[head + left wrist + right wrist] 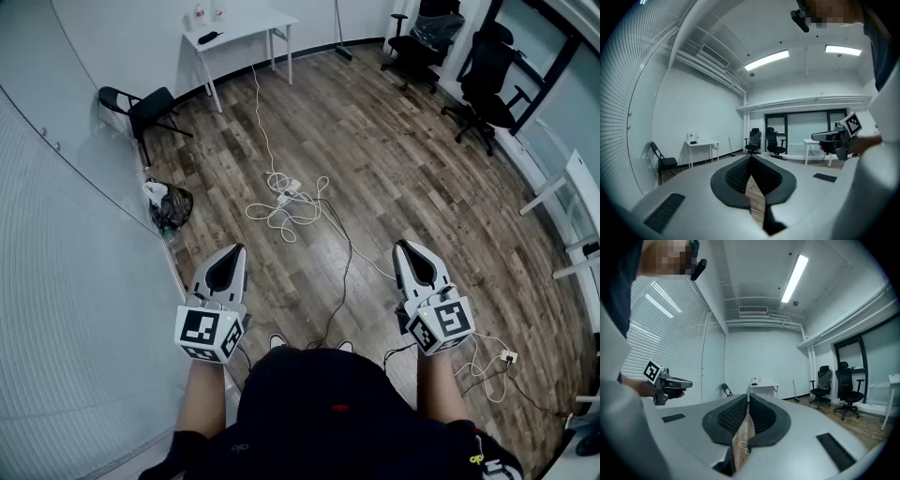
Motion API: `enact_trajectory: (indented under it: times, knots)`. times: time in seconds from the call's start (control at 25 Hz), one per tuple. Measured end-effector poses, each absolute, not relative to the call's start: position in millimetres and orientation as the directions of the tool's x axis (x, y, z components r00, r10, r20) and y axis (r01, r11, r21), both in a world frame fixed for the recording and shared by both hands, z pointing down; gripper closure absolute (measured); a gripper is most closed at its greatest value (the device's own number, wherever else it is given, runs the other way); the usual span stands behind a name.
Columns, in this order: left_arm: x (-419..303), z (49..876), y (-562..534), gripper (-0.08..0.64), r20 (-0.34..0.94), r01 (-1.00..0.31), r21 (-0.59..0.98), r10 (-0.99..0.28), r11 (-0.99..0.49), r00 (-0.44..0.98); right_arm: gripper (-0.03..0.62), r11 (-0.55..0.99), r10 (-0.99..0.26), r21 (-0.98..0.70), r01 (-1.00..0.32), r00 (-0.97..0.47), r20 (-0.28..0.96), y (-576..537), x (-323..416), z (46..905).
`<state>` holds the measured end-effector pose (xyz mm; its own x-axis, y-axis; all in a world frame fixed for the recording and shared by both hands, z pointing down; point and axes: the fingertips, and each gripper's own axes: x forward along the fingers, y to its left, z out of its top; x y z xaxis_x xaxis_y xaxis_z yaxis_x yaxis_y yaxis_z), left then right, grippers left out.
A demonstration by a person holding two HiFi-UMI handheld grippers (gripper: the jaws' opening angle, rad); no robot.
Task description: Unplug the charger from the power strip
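Note:
In the head view a white power strip [287, 193] lies on the wooden floor some way ahead, in a tangle of white cable [274, 214]. The charger on it is too small to make out. Both grippers are held level at waist height, far above the strip. My left gripper [238, 249] [751, 157] is shut with nothing between its jaws. My right gripper [403, 246] [747, 395] is likewise shut and empty. Each gripper view shows the other gripper off to its side, and a bit of white cable [743, 445] shows below the right jaws.
A black cable [343, 272] runs from my feet toward the strip. A small white adapter [507, 356] with cords lies at the right. A black bag [171, 208] and folding chair [150, 108] stand by the blinds, a white table [239, 26] at the back wall, office chairs [487, 80] far right.

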<state>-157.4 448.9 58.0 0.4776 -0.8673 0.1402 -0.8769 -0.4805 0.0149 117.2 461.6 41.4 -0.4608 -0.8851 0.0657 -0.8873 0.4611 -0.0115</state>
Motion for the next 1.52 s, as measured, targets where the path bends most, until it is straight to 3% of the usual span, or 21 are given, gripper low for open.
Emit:
enact_trajectory:
  times: [0.76,1.52]
  knots:
    - [-154.7,68.1,464.0,0.541,0.171,-0.872,0.033,-0.857,-0.488,0.486,0.558,0.446,-0.890,-0.069,-0.892,-0.450,0.067,471.9,120.5,54.6]
    - [-17.5,88.4,454.4,0.541,0.241,-0.892,0.036,-0.862,-0.451,0.446,0.558,0.500,-0.839,-0.177,-0.848,-0.525,0.144,468.9,259.4,111.8]
